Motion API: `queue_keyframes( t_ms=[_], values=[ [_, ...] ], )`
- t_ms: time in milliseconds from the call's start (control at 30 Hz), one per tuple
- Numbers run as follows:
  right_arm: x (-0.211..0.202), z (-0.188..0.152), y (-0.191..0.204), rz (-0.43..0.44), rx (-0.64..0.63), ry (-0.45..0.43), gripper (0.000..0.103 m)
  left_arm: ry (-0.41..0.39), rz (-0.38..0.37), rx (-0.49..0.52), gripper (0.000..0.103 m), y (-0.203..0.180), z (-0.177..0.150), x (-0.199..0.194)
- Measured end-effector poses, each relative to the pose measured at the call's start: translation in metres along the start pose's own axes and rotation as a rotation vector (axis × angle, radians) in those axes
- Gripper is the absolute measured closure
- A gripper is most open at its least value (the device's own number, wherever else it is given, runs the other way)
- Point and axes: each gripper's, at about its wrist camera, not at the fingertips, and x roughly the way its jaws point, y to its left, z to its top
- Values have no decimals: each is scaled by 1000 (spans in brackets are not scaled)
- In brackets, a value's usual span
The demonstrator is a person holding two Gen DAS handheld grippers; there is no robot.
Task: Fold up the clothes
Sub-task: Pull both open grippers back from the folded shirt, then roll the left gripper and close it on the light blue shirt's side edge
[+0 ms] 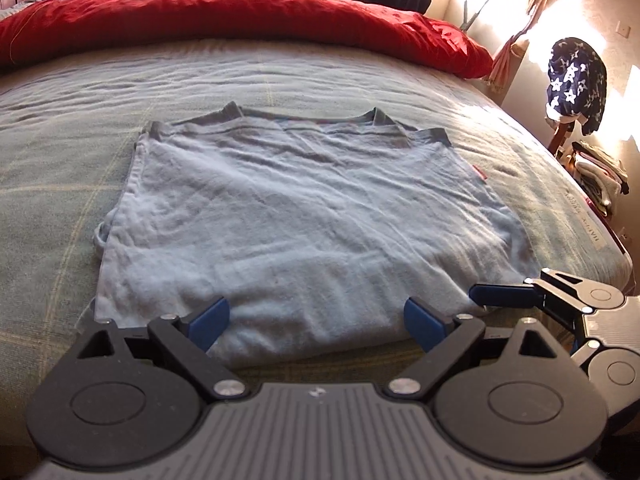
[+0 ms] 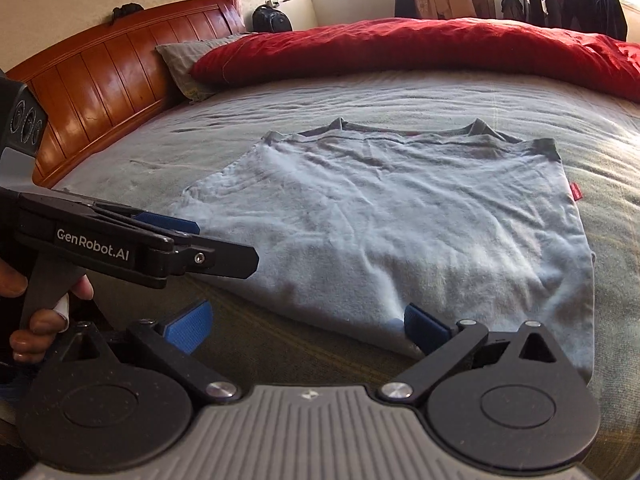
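— T-shirt (image 1: pixel 304 208), light blue: how is it laid?
— Spread flat on the grey bed sheet (image 1: pixel 80 128), partly folded, near the front edge; red duvet (image 1: pixel 240 16) lies behind.
— Left claw (image 1: pixel 316 322)?
— Spread wide, nothing held, at the shirt's near hem.
— Right claw (image 2: pixel 306 326)?
— Likewise wide, empty; one blue pad (image 2: pixel 424 328) is seen at the hem.

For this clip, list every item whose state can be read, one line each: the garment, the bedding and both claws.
Light blue shirt: spread flat on the bed, sleeves tucked in, wrinkled, not held.
Left claw: open, at the shirt's near hem.
Right claw: open, at the shirt's near edge, gripping nothing.
Red duvet: bunched along the bed's far side.
Grey sheet: spread over the mattress, rippled.
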Motion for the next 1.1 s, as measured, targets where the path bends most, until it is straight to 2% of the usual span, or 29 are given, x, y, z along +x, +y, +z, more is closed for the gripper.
queue_keyframes(
  t_ms=[133, 267, 367, 433, 533, 567, 667, 833, 933, 1000, 1100],
  values=[
    [-4, -2, 2, -16, -24, -2, 0, 7, -7, 4, 9, 4, -4, -4],
    [-12, 2, -4, -34, -15, -25, 0, -42, -17, -17, 9, 22, 15, -24],
    [-16, 2, -11, -52, -6, -31, 0, -53, -19, -73, 10, 53, 37, -31],
    [-18, 1, -14, -59, 2, -35, 0, -53, 4, -105, 15, 75, 47, -29],
    [-21, 2, -18, -70, 10, -42, 0, -30, 19, -177, 36, 110, 58, -21],
    [-22, 2, -19, -71, 10, -42, 0, -19, 3, -206, 46, 120, 59, -18],
    [-21, 3, -22, -78, 14, -36, 0, 41, -71, -348, 53, 156, 60, 1],
    [-18, 2, -24, -86, 23, -25, 0, 82, -181, -464, 53, 186, 61, 26],
    [-17, 2, -26, -91, 21, -19, 0, 51, -185, -471, 53, 195, 74, 29],
    [-15, 3, -28, -96, 25, -14, 0, 78, -243, -500, 52, 201, 80, 41],
    [-11, 4, -29, -106, 26, -9, 0, 105, -288, -520, 52, 203, 87, 57]
  ],
)
